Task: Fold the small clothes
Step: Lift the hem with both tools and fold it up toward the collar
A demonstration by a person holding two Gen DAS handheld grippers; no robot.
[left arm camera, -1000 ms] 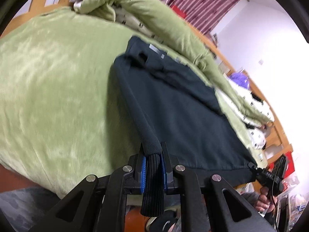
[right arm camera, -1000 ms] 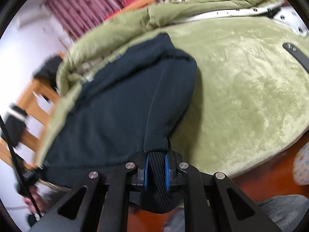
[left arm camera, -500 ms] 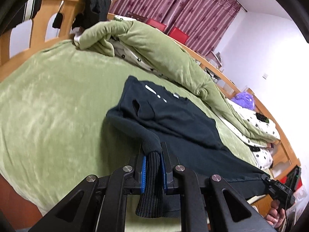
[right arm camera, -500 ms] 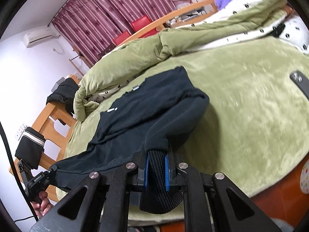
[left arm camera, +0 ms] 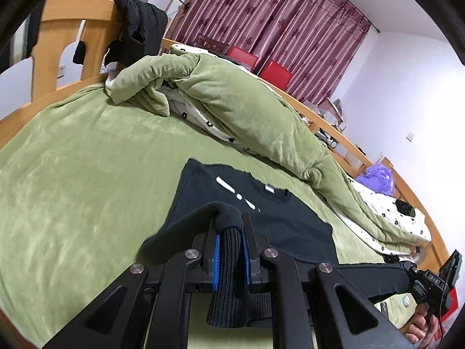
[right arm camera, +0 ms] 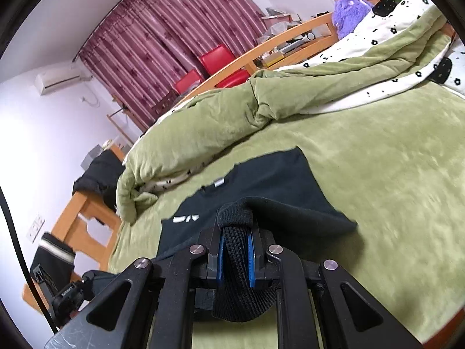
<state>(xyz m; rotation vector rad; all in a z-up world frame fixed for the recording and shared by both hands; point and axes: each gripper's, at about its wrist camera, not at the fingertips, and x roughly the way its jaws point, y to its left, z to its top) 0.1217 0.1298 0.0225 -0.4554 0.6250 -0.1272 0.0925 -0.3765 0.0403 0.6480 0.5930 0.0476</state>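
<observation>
A dark sweatshirt [left arm camera: 279, 218] with white lettering lies on the green bed cover [left arm camera: 87, 180], collar toward the rumpled duvet. My left gripper [left arm camera: 230, 226] is shut on the ribbed hem at one lower corner, which hangs down between its blue pads. My right gripper [right arm camera: 236, 229] is shut on the ribbed hem at the other corner of the sweatshirt [right arm camera: 261, 180]. Both corners are lifted above the cover [right arm camera: 392, 174], and the lower half of the garment arches up over its upper half. The right gripper shows at the left wrist view's right edge, in a hand [left arm camera: 424, 320].
A rumpled green duvet [left arm camera: 232, 101] with a white dotted lining runs along the bed's far side. A wooden bed end [left arm camera: 72, 29] carries draped black clothes [left arm camera: 136, 29]. A purple plush toy [right arm camera: 348, 8], red chairs [right arm camera: 218, 61] and maroon curtains [left arm camera: 276, 35] stand beyond.
Both grippers rose and moved forward over the bed with the hem corners held. The sweatshirt, stretched flat before, now bends over itself, and the views tilted up to show the room.
</observation>
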